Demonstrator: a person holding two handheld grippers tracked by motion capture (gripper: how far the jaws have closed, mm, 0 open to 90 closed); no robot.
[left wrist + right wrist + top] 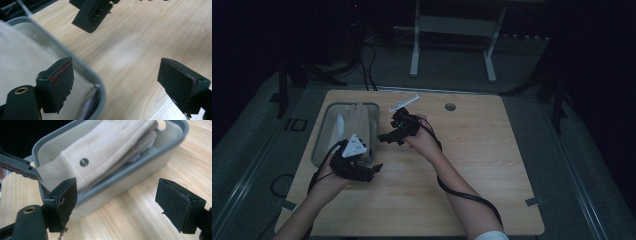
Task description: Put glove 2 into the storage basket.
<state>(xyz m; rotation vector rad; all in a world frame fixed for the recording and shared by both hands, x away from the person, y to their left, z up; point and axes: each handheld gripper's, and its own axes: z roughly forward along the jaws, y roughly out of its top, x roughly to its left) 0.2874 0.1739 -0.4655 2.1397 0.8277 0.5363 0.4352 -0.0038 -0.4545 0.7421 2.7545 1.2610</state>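
Both grippers, left gripper and right gripper, have fingers wide apart (holding nothing) beside the grey bin holding folded cloth.

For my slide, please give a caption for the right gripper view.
Open right claw faces a grey bin holding folded beige gloves.

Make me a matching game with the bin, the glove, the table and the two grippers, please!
Things:
1. bin
2. glove
3. table
4. left gripper and right gripper

Descriptions:
A. light wood
B. black jaws wide open, holding nothing
C. grey, standing on the table
D. cream, lying inside the bin

Pairs: 1-C, 2-D, 3-A, 4-B
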